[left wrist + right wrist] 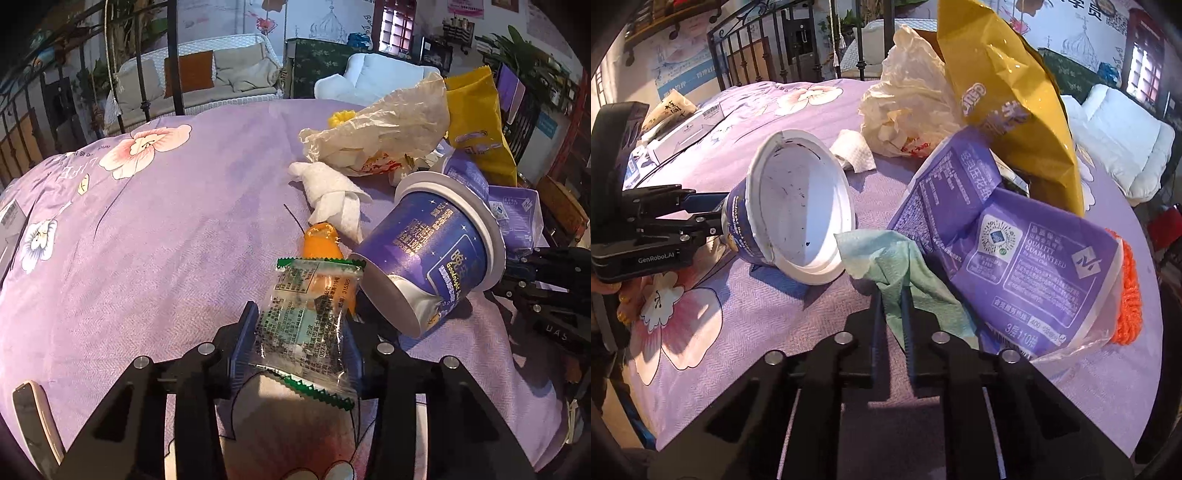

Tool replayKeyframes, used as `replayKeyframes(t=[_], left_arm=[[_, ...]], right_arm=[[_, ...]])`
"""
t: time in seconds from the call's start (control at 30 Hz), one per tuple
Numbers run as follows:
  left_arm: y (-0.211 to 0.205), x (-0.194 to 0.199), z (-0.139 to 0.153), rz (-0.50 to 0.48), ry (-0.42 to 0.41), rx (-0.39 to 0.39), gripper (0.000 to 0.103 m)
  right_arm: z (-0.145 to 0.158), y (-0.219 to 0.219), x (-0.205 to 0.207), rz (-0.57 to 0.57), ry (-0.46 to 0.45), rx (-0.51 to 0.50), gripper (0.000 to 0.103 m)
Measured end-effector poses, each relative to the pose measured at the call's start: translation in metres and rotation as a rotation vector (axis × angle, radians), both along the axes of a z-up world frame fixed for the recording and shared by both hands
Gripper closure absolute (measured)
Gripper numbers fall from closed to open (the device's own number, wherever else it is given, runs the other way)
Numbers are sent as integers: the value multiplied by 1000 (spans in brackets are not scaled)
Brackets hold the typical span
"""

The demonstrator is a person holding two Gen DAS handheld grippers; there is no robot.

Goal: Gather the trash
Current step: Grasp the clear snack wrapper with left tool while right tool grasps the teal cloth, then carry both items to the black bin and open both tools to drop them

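Left wrist: clear wrapper (306, 325) pinched between jaws, tipped cup (424, 258) beside.

The orange piece (320, 243) is half hidden behind the clear wrapper (310, 325). The overturned blue cup (428, 254) covers the base of the yellow bag (476, 125) and part of the purple tissue pack (517, 214). In the right wrist view that pack (1015, 254) hides most of an orange knitted thing (1128, 295). Print on the far-left box (683, 129) is too small to read.
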State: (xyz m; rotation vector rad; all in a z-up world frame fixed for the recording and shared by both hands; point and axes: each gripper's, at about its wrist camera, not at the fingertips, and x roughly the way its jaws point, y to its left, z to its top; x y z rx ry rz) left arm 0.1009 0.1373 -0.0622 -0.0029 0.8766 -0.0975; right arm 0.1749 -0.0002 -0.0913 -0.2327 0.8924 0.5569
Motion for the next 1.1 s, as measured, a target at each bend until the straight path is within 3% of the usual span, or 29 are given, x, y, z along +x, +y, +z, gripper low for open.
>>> replayKeyframes(t=[0.2, 0.57, 0.77, 1.1], left_arm=[[3, -11, 8, 44, -41, -10, 63], [0, -68, 35, 103, -159, -46, 63], [-24, -77, 51, 51, -206, -78, 63], [-107, -63, 65, -163, -254, -89, 63]], right_arm=[[6, -5, -13, -5, -14, 43, 97], [30, -32, -59, -42, -71, 145, 97], [51, -53, -82, -72, -118, 228, 97], [97, -126, -108, -206, -256, 315, 97]])
